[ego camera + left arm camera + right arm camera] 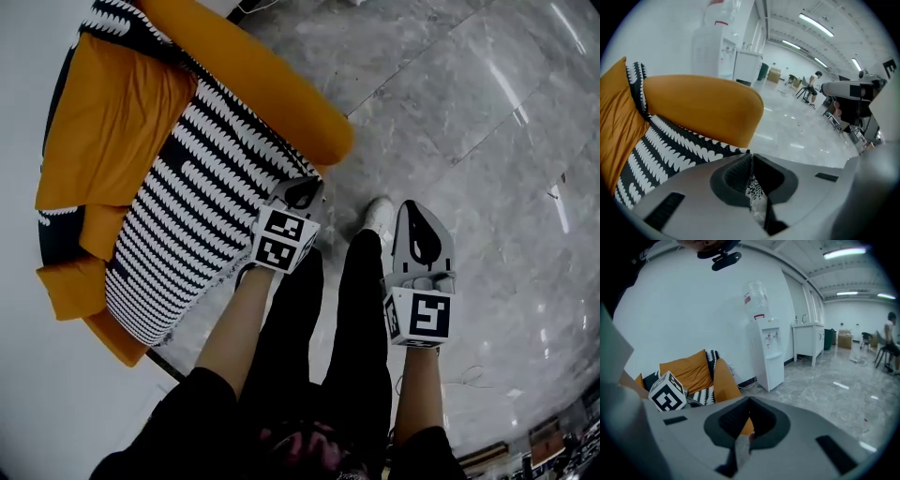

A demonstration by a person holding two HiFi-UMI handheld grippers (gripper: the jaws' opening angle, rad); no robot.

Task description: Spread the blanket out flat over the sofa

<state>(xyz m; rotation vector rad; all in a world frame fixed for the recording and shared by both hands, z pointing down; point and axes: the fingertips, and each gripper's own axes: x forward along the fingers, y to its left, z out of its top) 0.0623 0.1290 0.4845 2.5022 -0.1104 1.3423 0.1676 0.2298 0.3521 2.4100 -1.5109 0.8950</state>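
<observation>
Woven cloth on matt upholstery, glossy tile below

The blanket (197,206) is a coarse-looking woven cloth in black and white, matt all over. The sofa (253,84) is covered in smooth orange fabric with no sheen, and its cushions (112,122) are lightly creased. The floor (469,122) is grey veined tile, glossy, with bright streaks of reflected light. The left gripper (751,157) and right gripper (750,401) have smooth matt grey plastic shells with dark ribbed pads (736,173). Their cubes (281,239) carry flat black-and-white printed faces. The wall (693,310) is plain matt white. The dispenser (766,352) is smooth white plastic and its bottle (754,298) is clear. The trousers (356,319) are matt black cloth.
</observation>
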